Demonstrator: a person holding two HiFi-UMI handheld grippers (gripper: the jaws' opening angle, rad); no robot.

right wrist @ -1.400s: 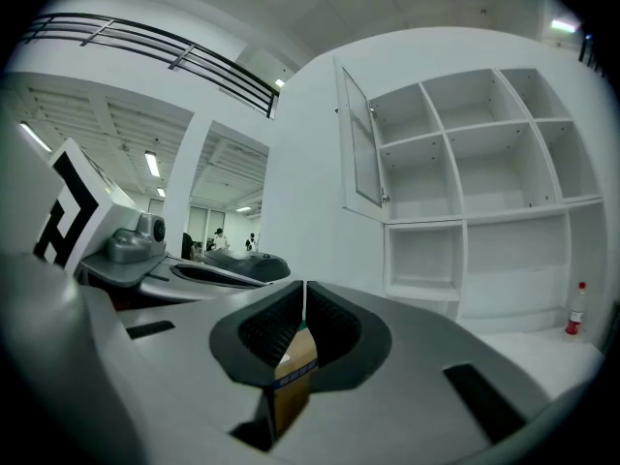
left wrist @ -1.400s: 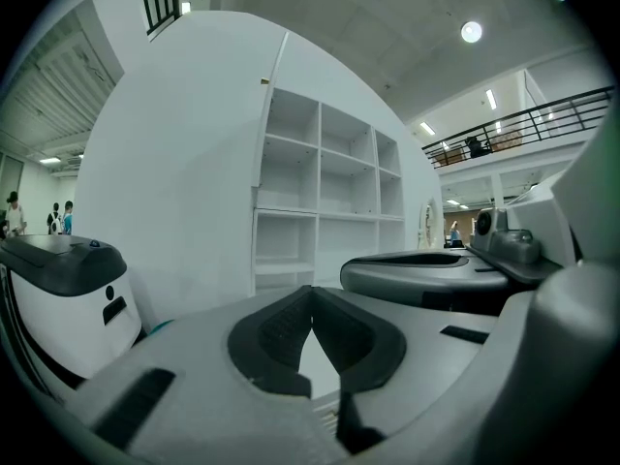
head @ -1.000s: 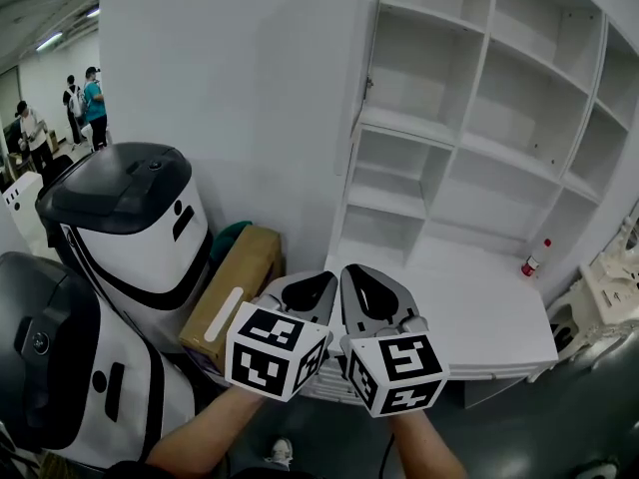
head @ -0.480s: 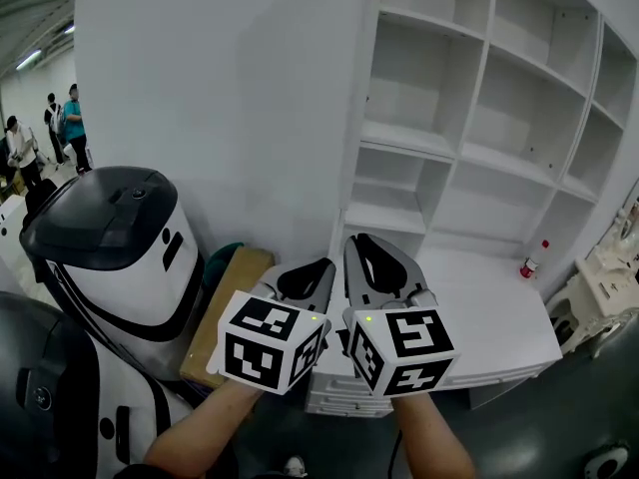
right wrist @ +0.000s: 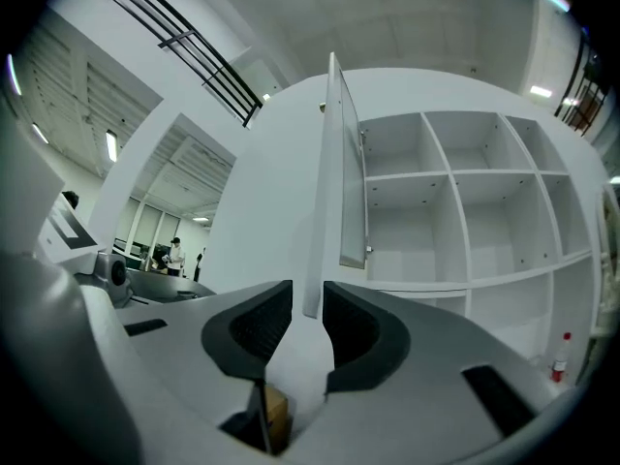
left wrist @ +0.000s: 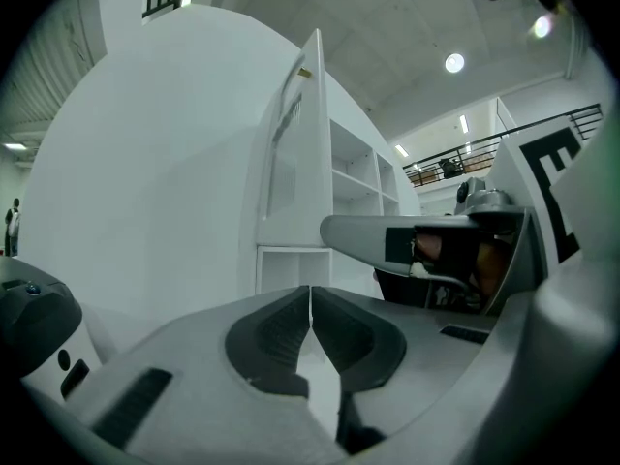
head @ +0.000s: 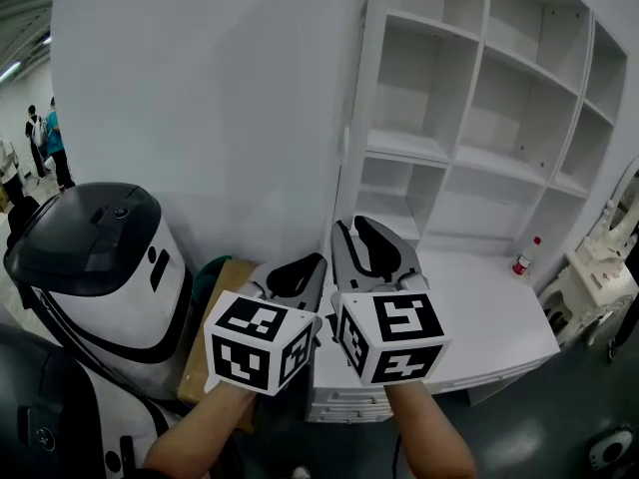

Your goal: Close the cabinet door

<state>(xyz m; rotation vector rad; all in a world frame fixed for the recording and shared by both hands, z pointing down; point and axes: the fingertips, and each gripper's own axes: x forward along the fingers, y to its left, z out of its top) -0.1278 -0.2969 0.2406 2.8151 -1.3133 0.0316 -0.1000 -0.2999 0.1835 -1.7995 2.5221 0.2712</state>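
Note:
The white cabinet (head: pixel 469 88) stands with its shelves bare and its tall white door (head: pixel 200 108) swung out to the left. In the right gripper view the door's thin edge (right wrist: pixel 333 163) runs down in line with the gap of my right gripper (right wrist: pixel 308 294). Those jaws have just been opening. The pads do not press on the edge, and I cannot tell whether it reaches between them. In the head view this gripper (head: pixel 349 226) sits near the door's lower corner. My left gripper (head: pixel 316 263) hangs beside it, shut and empty (left wrist: pixel 310 294).
Two white-and-black machines (head: pixel 100 267) stand at the left with a cardboard box (head: pixel 215 317) behind them. A red-capped bottle (head: pixel 522 257) stands on the cabinet's low white ledge (head: pixel 489 317). White furniture (head: pixel 599 277) is at the right, and people (head: pixel 50 143) stand far off at the left.
Both grippers have risen and moved closer to the door's edge. The right gripper's jaws were shut and now stand apart. The left gripper stays shut.

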